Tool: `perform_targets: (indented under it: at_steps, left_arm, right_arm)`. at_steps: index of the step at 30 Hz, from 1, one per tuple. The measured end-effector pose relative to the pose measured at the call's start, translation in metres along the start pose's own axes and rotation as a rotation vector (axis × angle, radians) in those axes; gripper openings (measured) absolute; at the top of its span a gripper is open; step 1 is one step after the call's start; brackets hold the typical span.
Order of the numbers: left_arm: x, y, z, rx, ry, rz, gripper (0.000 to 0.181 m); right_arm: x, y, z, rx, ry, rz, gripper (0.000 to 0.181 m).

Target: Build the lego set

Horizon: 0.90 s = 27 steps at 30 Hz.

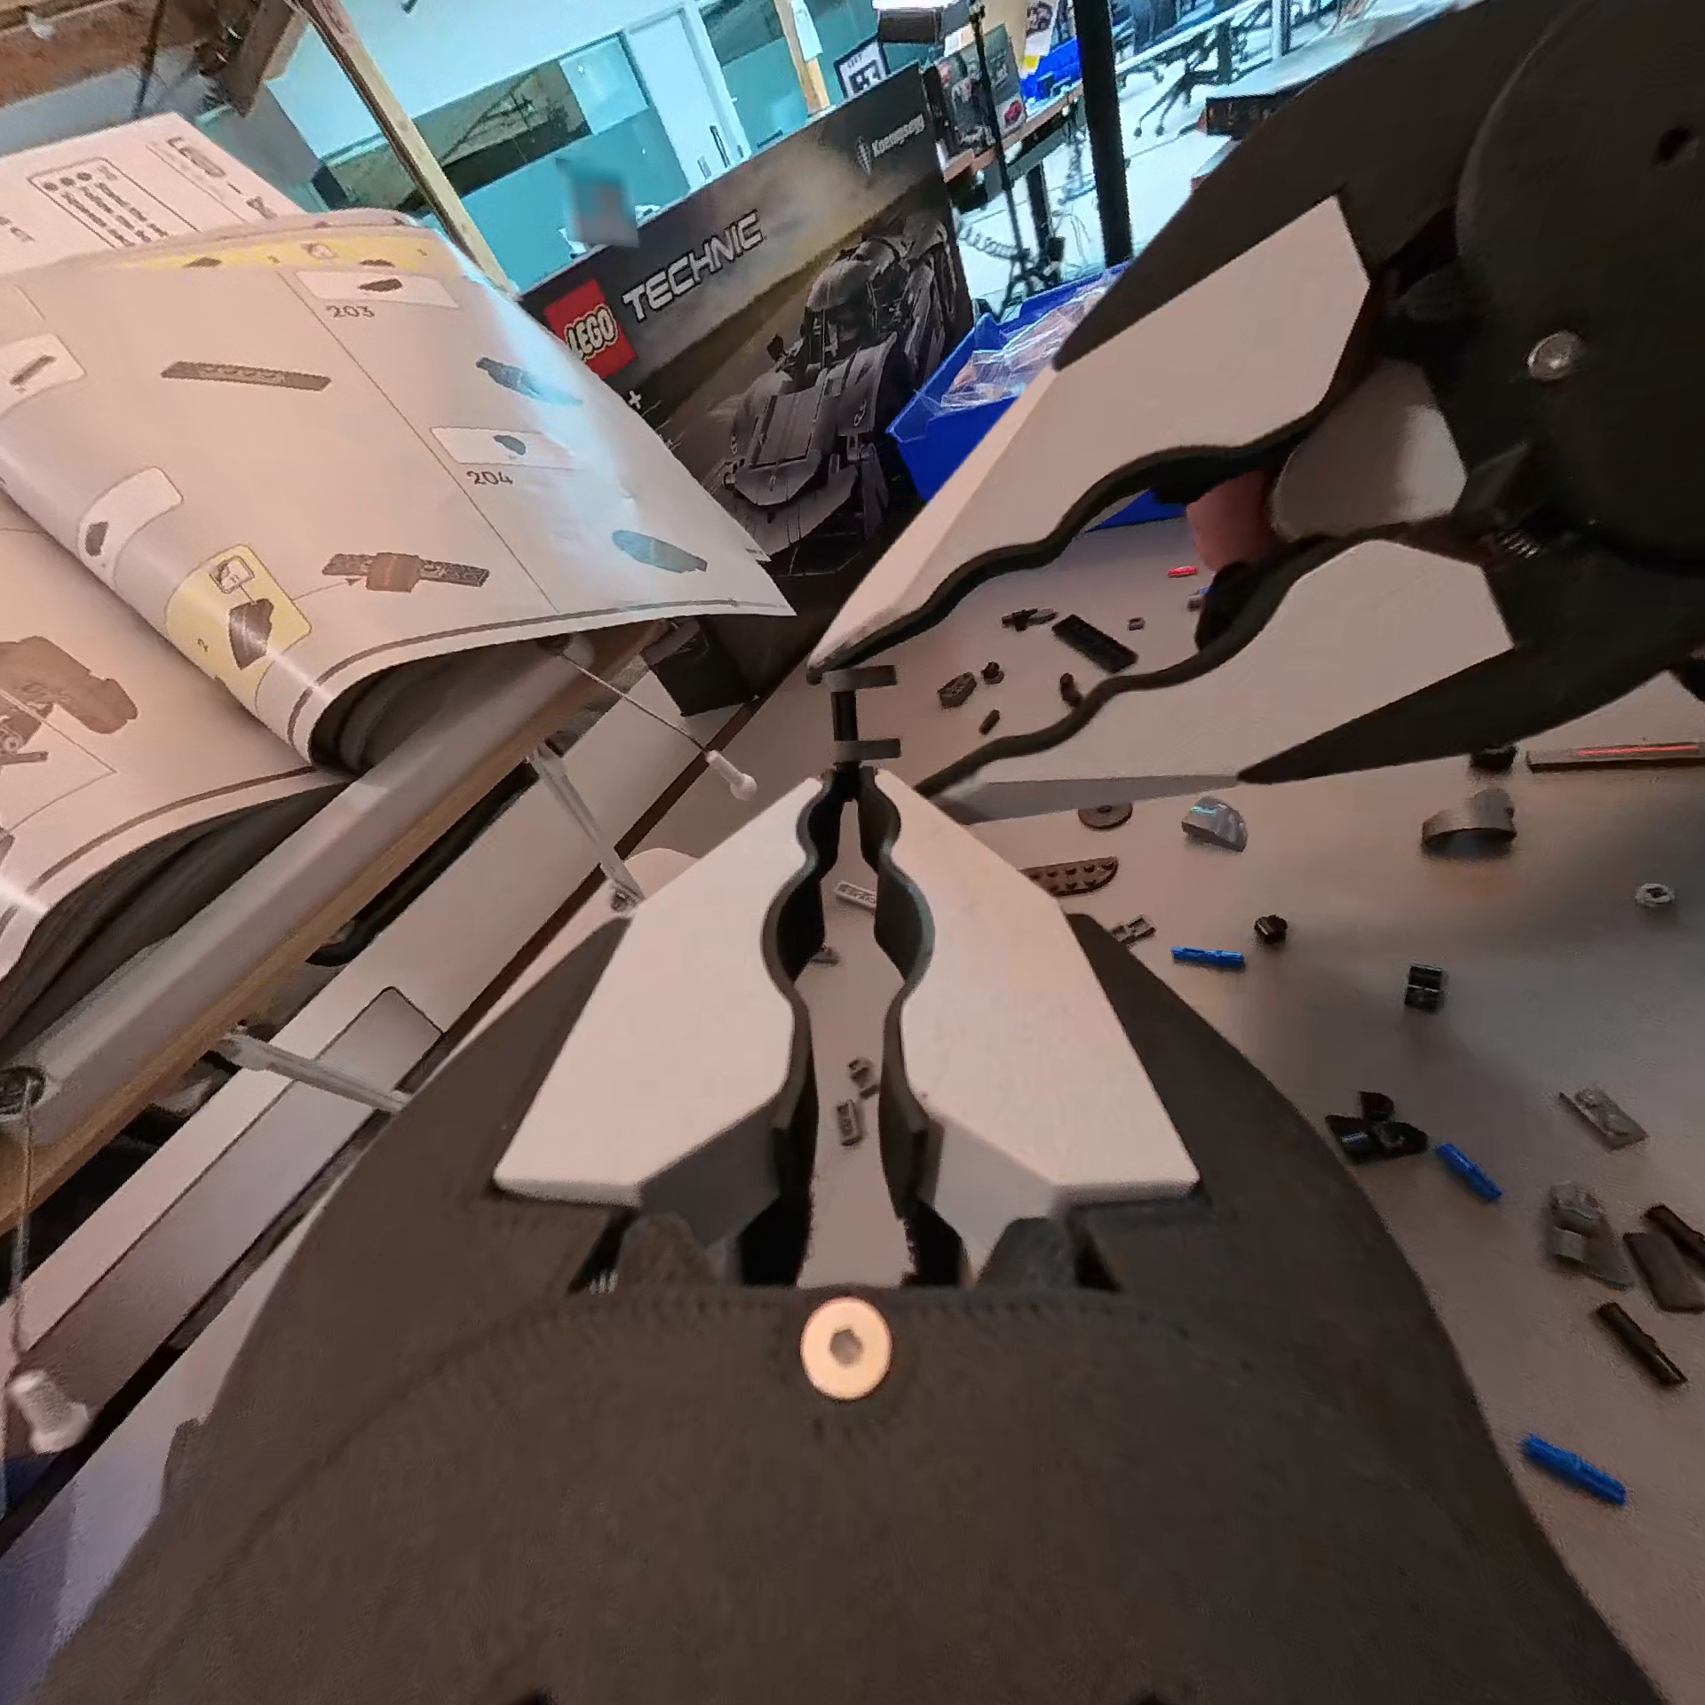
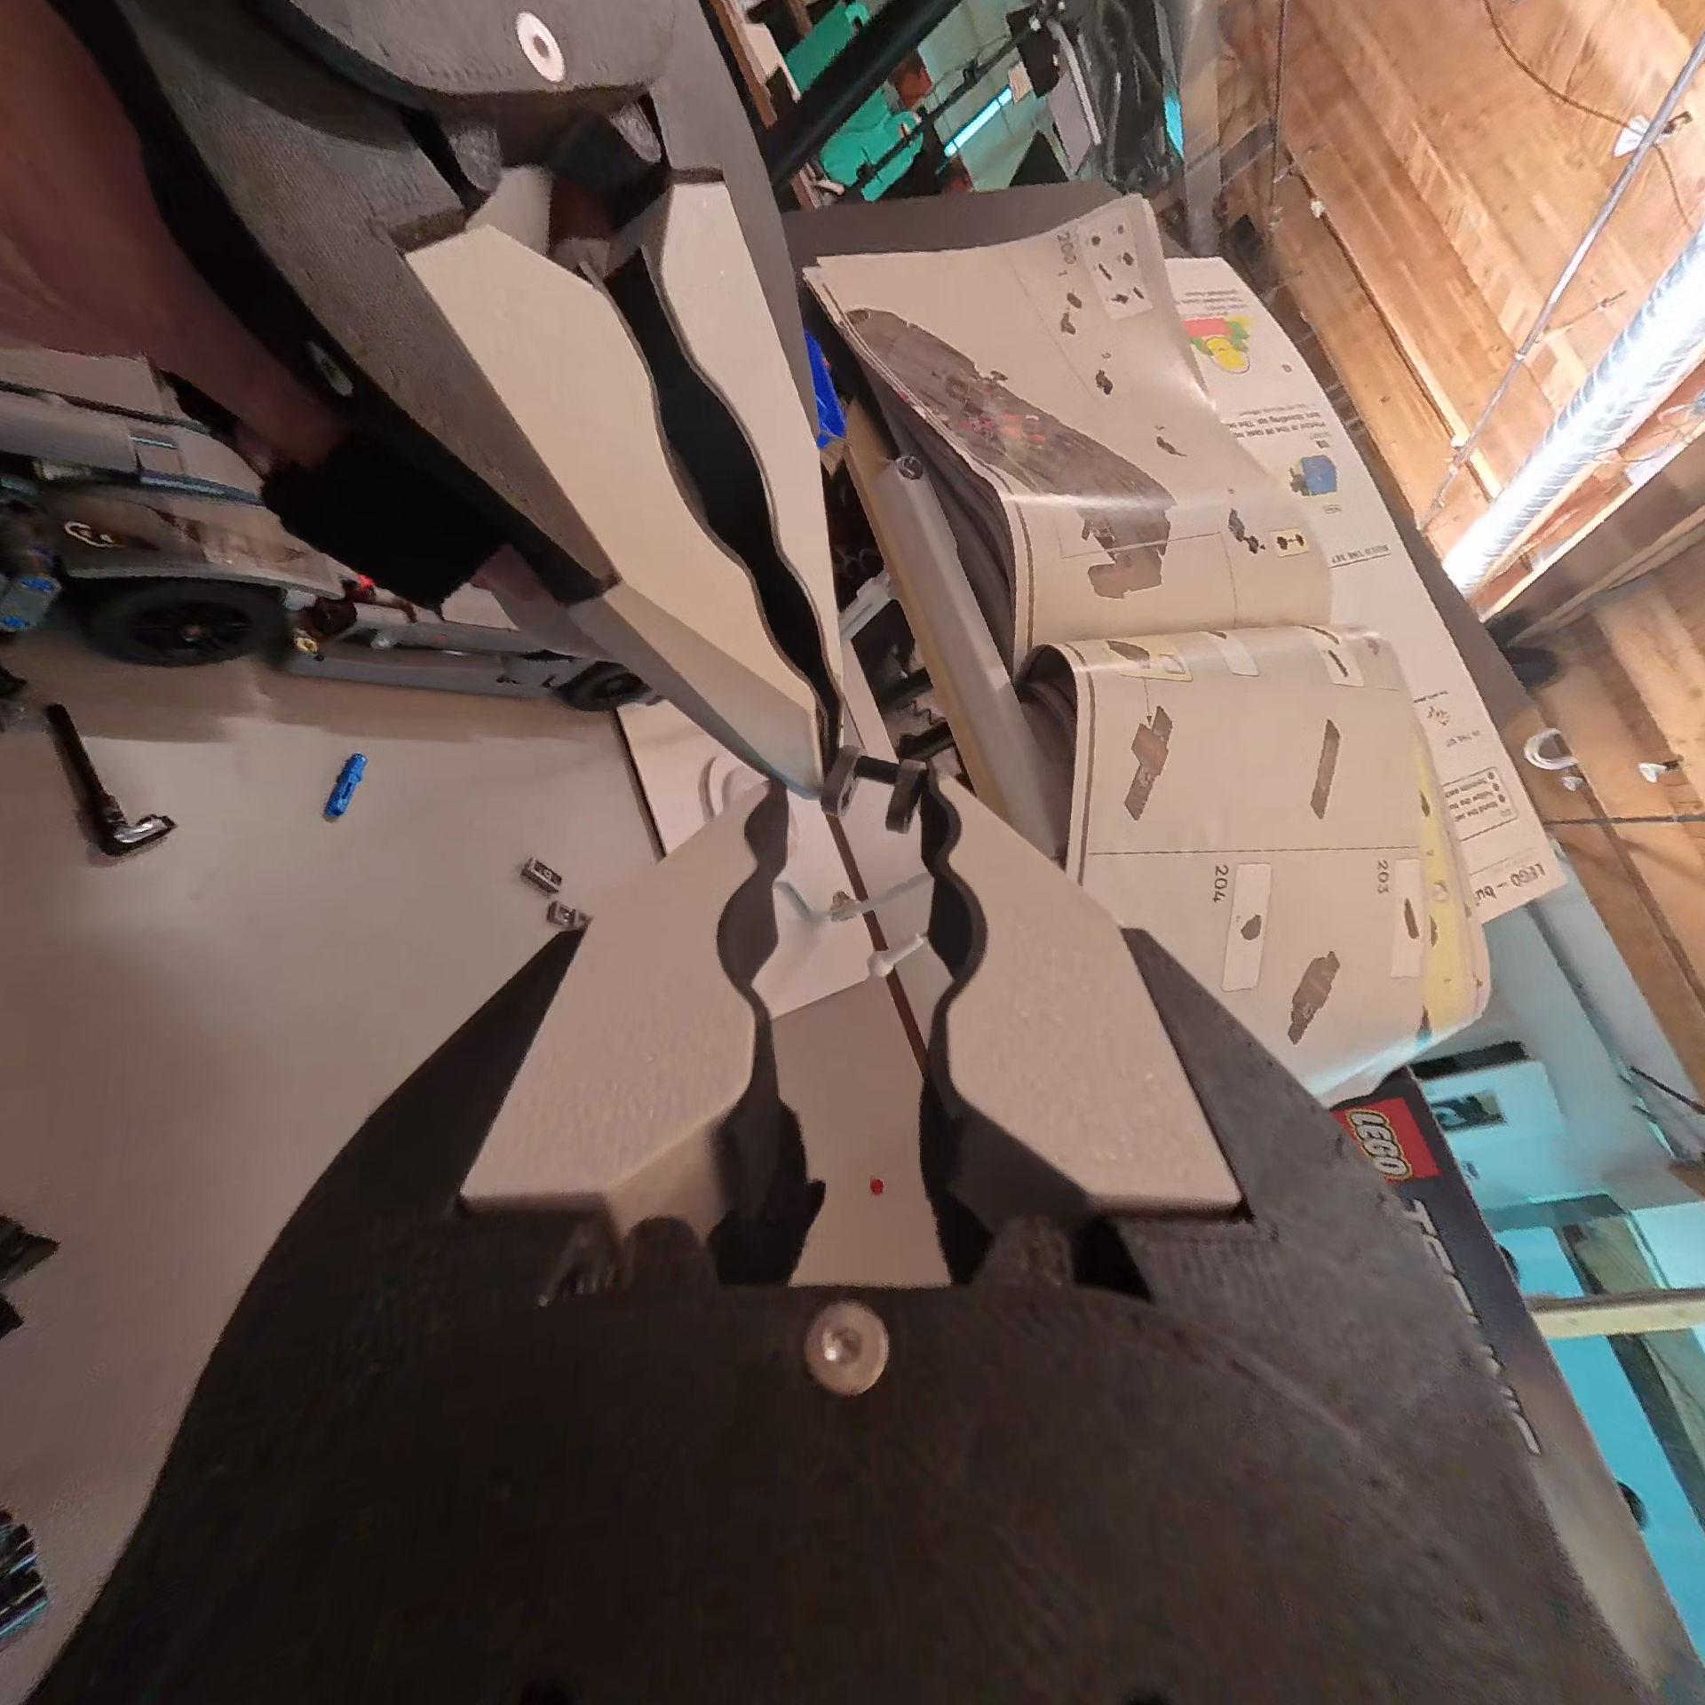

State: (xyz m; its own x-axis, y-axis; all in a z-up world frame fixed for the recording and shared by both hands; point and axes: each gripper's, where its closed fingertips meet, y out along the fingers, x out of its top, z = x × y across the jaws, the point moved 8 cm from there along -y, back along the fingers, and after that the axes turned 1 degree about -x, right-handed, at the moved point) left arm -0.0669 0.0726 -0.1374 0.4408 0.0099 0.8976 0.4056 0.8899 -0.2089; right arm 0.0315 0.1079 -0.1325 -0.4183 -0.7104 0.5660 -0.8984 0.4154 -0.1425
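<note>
Small dark axle piece (image 1: 856,715) with two flat bushes, pinched at its lower end by left hand-held gripper (image 1: 847,784), tips narrowed tight around it, held up above worktop (image 1: 1338,923). Right hand-held gripper (image 2: 844,803) parted around same piece (image 2: 872,784), one fingertip (image 1: 830,657) against upper bush, other fingertip (image 1: 950,784) beside lower bush; firm grip or mere contact: cannot tell. Open instruction booklet (image 1: 304,443) propped on stand at left, set box (image 1: 784,360) behind it. Loose black, grey and blue bricks (image 1: 1467,1172) scattered over worktop. Partly built grey car (image 2: 184,572) resting farther back in right wrist view.
</note>
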Motion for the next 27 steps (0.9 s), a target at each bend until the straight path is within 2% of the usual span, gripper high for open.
perform_targets:
  at_steps: [5,27]
  left_arm:
    - [0.0026,0.0005,-0.0029,0.032,0.034,0.012,0.001]
    - [0.0044,0.0042,-0.0081,0.111,0.083,0.048,0.0]
  right_arm:
    - [-0.0024,0.0021,-0.0018,-0.036,-0.008,0.049,0.019]
    - [0.0005,0.0036,0.0008,-0.084,-0.04,0.113,0.017]
